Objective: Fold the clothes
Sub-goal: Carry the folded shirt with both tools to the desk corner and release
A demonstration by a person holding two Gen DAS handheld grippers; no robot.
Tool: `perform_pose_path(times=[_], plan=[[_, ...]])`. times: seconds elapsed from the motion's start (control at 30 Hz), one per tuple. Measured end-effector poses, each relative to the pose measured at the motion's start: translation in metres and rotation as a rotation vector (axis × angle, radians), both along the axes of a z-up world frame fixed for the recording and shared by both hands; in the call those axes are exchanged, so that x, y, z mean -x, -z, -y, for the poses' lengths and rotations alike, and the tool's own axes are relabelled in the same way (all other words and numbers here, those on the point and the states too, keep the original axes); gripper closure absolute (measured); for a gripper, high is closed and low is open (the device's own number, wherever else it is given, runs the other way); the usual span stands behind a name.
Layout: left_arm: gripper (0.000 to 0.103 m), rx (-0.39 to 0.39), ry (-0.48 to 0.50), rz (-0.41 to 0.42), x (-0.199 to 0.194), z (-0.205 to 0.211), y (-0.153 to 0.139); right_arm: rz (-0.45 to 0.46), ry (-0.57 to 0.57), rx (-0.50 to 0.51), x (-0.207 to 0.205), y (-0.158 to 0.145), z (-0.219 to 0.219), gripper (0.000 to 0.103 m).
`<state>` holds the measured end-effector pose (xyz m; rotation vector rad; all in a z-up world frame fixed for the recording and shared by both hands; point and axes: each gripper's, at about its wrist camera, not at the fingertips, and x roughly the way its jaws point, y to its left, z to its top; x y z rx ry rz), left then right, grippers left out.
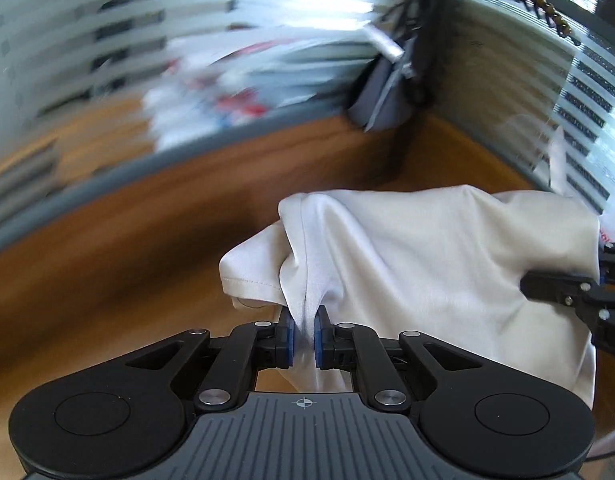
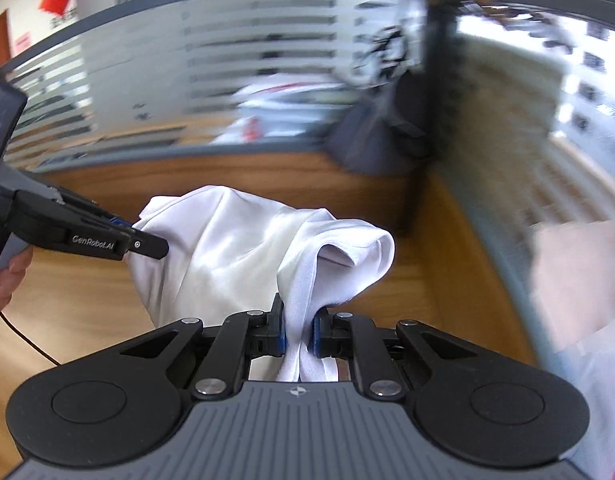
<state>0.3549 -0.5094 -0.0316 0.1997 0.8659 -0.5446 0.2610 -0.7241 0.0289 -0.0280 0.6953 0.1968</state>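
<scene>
**Both grippers pinch the white garment above the wooden table**

The left gripper (image 1: 304, 334) has its blue pads narrowed onto a gathered fold of the white garment (image 1: 407, 264), which rises from the jaws toward twelve o'clock and spreads to three o'clock in the left wrist view. There the right gripper (image 1: 563, 300) enters at three o'clock, its tip against the cloth's far edge.

In the right wrist view the right gripper (image 2: 298, 334) likewise clamps a bunched fold between nearly closed pads, the garment billowing toward eleven o'clock. The left gripper reaches in from nine o'clock, held by a hand (image 2: 3, 280), and grips the cloth's edge. The wooden table (image 1: 127, 248) lies below; the striped glass partition (image 2: 227, 56) behind is blurred.
</scene>
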Motion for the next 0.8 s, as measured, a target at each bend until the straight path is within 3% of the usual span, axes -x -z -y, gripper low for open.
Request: perform_pose_path(times=[0.27,0.5,0.6,0.67,0.73,0.8], plan=[[0.092,-0.067,0.152,0.077,-0.055,0.084,-0.005,0.049,0.235,-0.068,-0.042,0.019,0.059,0.091],[0.09,-0.188,0.218,-0.01,-0.089,0.117,0.04,-0.115,0.335,-0.159,-0.054,0.069,0.076,0.089],[0.078,-0.201,0.207,-0.026,-0.097,0.115,0.05,-0.17,0.364,-0.143,-0.052,0.085,0.078,0.077],[0.076,-0.188,0.2,-0.028,-0.099,0.108,0.05,-0.204,0.381,-0.126,-0.048,0.092,0.08,0.062],[0.064,-0.177,0.193,-0.03,-0.099,0.1,0.048,-0.217,0.391,-0.096,-0.043,0.095,0.079,0.048],[0.052,-0.166,0.188,-0.032,-0.095,0.09,0.042,-0.215,0.381,-0.063,-0.034,0.093,0.076,0.045]])
